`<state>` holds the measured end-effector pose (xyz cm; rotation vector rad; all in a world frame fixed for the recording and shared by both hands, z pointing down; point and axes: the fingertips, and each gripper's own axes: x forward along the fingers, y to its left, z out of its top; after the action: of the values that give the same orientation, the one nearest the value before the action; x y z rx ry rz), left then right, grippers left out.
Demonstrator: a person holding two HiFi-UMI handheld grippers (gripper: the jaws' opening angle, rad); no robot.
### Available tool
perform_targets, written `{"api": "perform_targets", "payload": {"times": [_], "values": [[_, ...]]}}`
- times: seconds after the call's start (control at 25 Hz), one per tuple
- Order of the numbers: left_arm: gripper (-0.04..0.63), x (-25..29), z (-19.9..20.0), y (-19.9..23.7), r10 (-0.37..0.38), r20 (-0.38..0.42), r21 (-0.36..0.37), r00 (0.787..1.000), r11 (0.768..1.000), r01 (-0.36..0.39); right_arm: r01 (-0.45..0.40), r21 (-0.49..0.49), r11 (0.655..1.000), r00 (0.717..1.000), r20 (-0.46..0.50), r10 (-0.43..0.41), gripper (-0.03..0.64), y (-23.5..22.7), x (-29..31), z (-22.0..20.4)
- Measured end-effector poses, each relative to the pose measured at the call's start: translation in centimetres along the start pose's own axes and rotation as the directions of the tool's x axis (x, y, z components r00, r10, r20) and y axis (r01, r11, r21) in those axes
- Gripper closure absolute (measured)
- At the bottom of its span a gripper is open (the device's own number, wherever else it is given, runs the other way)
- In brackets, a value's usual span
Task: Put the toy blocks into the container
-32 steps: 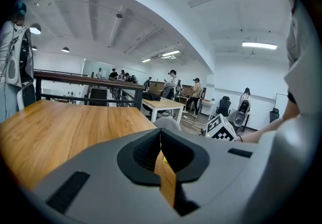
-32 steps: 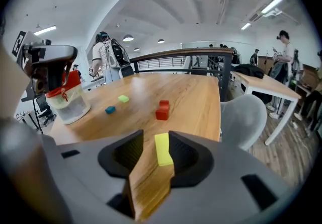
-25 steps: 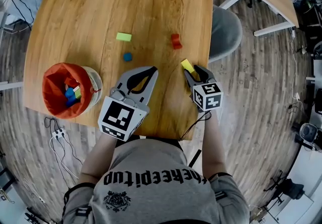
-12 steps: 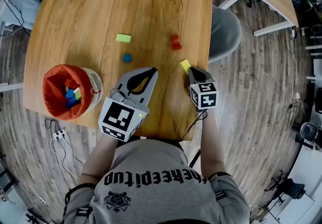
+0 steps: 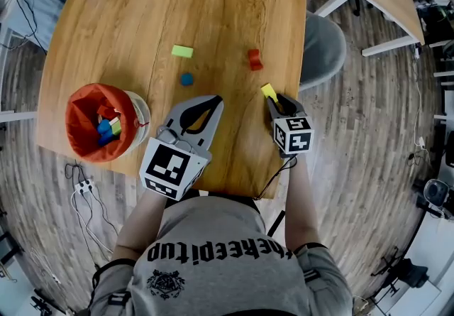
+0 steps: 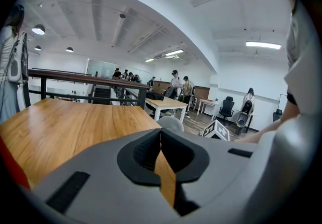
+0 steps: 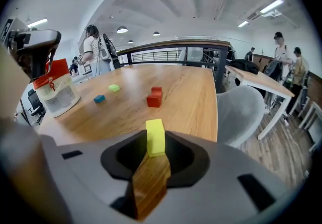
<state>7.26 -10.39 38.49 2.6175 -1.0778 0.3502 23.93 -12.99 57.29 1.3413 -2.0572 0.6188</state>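
Over at the right edge of the bench [image 5: 128,9], near the front corner, the right claw [image 5: 274,99] has the yellow block [image 5: 268,91] sitting right between its tips. Its jaws have just been closing in and then eased back a touch, but the pads look to be pressing on both sides of the block, narrow grip. From the right gripper view the block stands upright at the very front of the jaws, with bare wood showing behind it.

Left claw [image 5: 211,99] is near the front middle of the bench, tips pinched together with nothing in them, just wood visible through the gap.

Three more blocks are loose further out: a red block [image 5: 254,59] beyond the right claw, a blue block [image 5: 186,79] just beyond the left claw, and a green block [image 5: 182,51] a bit past that one.

The container [image 5: 73,114], orange-lined, sits at the front left of the bench, well apart from the yellow block, with some blocks already in it.
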Motion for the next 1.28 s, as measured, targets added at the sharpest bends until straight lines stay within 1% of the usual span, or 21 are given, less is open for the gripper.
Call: {"api": "perform_targets", "payload": {"times": [0.24, 0.32, 0.44, 0.76, 0.88, 1.0, 1.16, 1.28], "values": [[0.58, -0.3, 0.1, 0.1, 0.01, 0.008, -0.001, 1.0, 1.0, -0.01, 0.007, -0.036, 0.999, 1.0, -0.003, -0.007, 0.452, -0.2, 0.2, 0.1], [0.58, -0.3, 0.0, 0.1, 0.011, 0.006, -0.003, 1.0, 1.0, -0.01, 0.01, -0.064, 0.998, 1.0, -0.007, -0.011, 0.439, -0.3, 0.1, 0.1], [0.58, -0.2, 0.1, 0.2, 0.015, 0.009, -0.004, 1.0, 1.0, -0.015, 0.014, -0.103, 0.995, 1.0, -0.019, -0.016, 0.431, -0.4, 0.3, 0.0], [0.58, -0.2, 0.3, 0.3, 0.021, 0.006, 0.0, 1.0, 1.0, -0.021, 0.043, -0.122, 0.992, 0.999, 0.013, -0.042, 0.413, -1.7, 0.4, 0.7], [0.58, -0.2, 0.2, 0.5, 0.023, 0.006, -0.001, 1.0, 1.0, -0.023, 0.031, -0.133, 0.991, 0.999, 0.016, -0.029, 0.4, -1.8, 0.5, 0.7], [0.58, -0.1, 0.2, 0.5, 0.02, 0.001, 0.001, 1.0, 1.0, -0.02, -0.004, -0.134, 0.991, 1.0, -0.023, 0.001, 0.386, -2.1, 0.9, -0.3], [0.58, 0.1, 0.3, 0.6, 0.021, 0.0, -0.001, 1.0, 1.0, -0.021, -0.036, -0.121, 0.992, 0.999, -0.039, 0.032, 0.391, -2.1, 1.2, -0.9], [0.58, 0.2, 0.3, 0.6, 0.019, -0.001, 0.0, 1.0, 1.0, -0.019, -0.044, -0.109, 0.993, 0.999, -0.037, 0.04, 0.454, -1.6, 1.2, -1.0]]}}
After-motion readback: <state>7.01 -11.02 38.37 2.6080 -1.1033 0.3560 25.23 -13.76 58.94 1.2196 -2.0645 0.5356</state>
